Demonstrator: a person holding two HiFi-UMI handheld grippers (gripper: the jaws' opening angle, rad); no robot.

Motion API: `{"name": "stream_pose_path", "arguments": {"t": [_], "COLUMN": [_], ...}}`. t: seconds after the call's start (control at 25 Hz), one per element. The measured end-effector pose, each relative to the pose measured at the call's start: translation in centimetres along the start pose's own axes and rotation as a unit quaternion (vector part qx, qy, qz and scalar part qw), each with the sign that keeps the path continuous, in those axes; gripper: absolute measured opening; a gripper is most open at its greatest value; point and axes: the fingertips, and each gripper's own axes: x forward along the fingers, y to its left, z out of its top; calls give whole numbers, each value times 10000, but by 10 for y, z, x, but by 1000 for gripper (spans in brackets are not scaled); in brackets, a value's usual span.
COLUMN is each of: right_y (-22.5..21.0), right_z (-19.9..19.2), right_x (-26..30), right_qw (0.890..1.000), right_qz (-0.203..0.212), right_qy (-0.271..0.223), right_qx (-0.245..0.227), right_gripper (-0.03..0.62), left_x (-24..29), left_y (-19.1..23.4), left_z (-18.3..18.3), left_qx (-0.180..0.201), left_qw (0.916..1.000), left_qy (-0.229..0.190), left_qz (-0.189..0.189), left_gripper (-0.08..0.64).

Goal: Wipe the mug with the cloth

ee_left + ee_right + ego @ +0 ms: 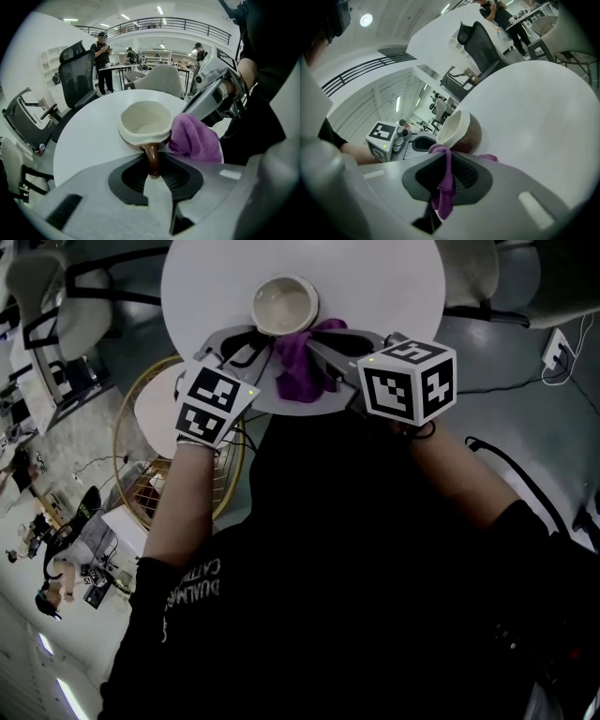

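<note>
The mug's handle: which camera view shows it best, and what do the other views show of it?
The left gripper view: the brown handle stands close up, clamped between the left gripper's jaws. The head view shows only the mug's cream inside from above; the right gripper view shows its brown side, no handle.

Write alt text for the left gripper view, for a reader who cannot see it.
The left gripper is shut on the brown handle of a cream-lined mug over a round white table. From the right, the right gripper holds a purple cloth against the mug's side. Office chairs and people stand behind.
</note>
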Motion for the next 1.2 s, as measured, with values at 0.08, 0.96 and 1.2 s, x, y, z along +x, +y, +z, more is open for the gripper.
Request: {"name": "stream_pose_path", "arguments": {"t": [0.08,0.96,1.2], "right_y": [-5,-44,-51], "right_z": [4,48,56], "right_x": [-4,-17,-15], "right_qw": [10000,9984,9976], "right_qz": [-58,-450,-527], "right_qy": [-60,-344,-434], "right_qx": [22,43,105], "right_gripper": [43,42,41], "left_x": [0,1,1], "left_y": [0,-1,-3], "left_z": [0,3,1], "left_qx": [22,-72,7], "left_qw": [10000,9999,9997], "left_qy": [10,75,221], "left_qz": [-17,-74,-101], "left_gripper": [63,67,67]}}
